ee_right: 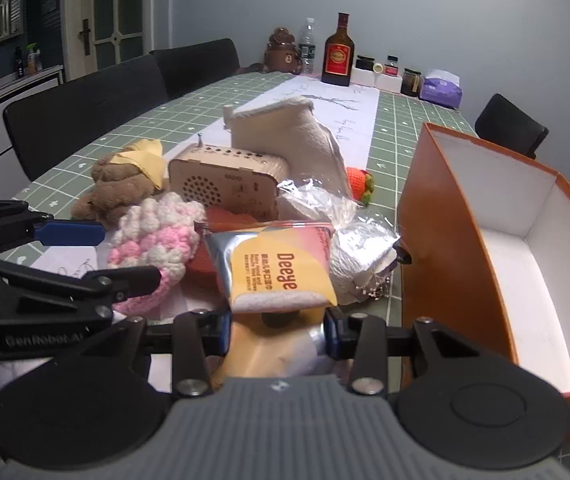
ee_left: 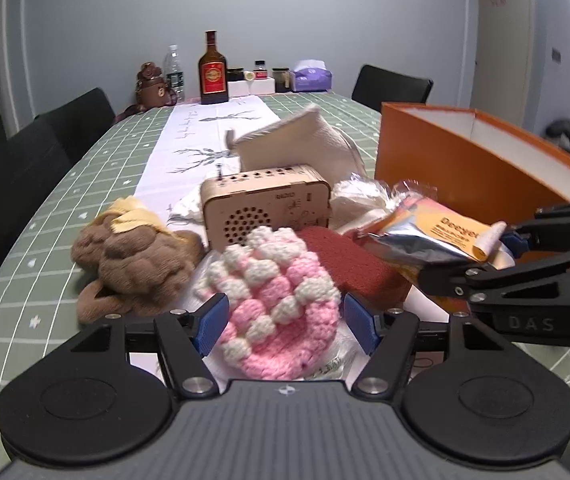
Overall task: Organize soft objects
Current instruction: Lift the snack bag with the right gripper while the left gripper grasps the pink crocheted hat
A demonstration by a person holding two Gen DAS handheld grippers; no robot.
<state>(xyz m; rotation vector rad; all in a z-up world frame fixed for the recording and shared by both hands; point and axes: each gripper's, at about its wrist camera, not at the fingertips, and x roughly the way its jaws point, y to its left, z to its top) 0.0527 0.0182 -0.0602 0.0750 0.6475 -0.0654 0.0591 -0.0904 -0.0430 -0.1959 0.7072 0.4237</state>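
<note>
Two grippers work over the green tabletop (ee_left: 45, 216). Left gripper (ee_left: 285, 320) jaws stand open around the pink-and-white crocheted piece (ee_left: 281, 300). Right gripper (ee_right: 277, 330) jaws grip the wet-wipes packet (ee_right: 273, 268), beside the orange box (ee_right: 465, 248).

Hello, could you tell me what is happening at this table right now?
A person is sorting a pile of soft things with a hand-held gripper in each hand. The right hand-held gripper is shut on a yellow wipes packet, lifted beside the open orange box. The left hand-held gripper stands open around a pink and white crocheted piece, not pressing it. A brown plush toy and a wooden radio wait in the pile.
</note>
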